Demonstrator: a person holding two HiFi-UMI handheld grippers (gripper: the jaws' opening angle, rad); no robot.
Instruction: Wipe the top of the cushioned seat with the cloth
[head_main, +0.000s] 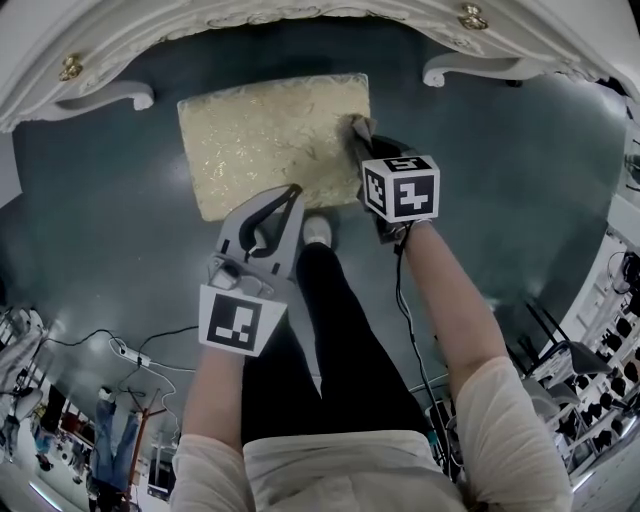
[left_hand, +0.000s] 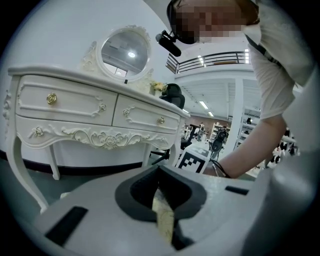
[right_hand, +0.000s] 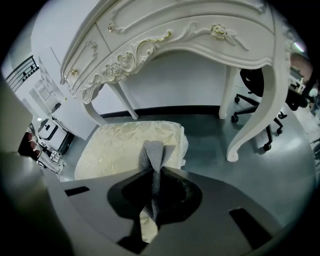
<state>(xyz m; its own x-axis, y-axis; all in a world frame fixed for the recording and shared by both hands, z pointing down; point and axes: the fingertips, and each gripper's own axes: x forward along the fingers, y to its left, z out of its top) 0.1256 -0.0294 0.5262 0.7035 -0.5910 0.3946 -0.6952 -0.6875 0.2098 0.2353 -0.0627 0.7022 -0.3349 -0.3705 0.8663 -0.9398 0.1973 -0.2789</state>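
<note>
The cushioned seat (head_main: 265, 140) is a cream and gold brocade pad on the dark floor under a dressing table; it also shows in the right gripper view (right_hand: 117, 145). My right gripper (head_main: 358, 130) is shut on a grey cloth (head_main: 361, 126) at the seat's right edge. In its own view the grey cloth (right_hand: 153, 154) sticks out ahead of the right gripper (right_hand: 151, 172), over the pad's right part. My left gripper (head_main: 292, 192) hovers at the seat's near edge, shut and holding nothing. From the left gripper (left_hand: 160, 172), only a sliver of the pad shows.
A white carved dressing table (head_main: 300, 18) stands over the far side of the seat, with curved legs at the left (head_main: 105, 95) and right (head_main: 470, 68). The person's shoe (head_main: 317, 230) is beside the near edge. An office chair (right_hand: 255, 97) sits beyond the right leg (right_hand: 260, 110).
</note>
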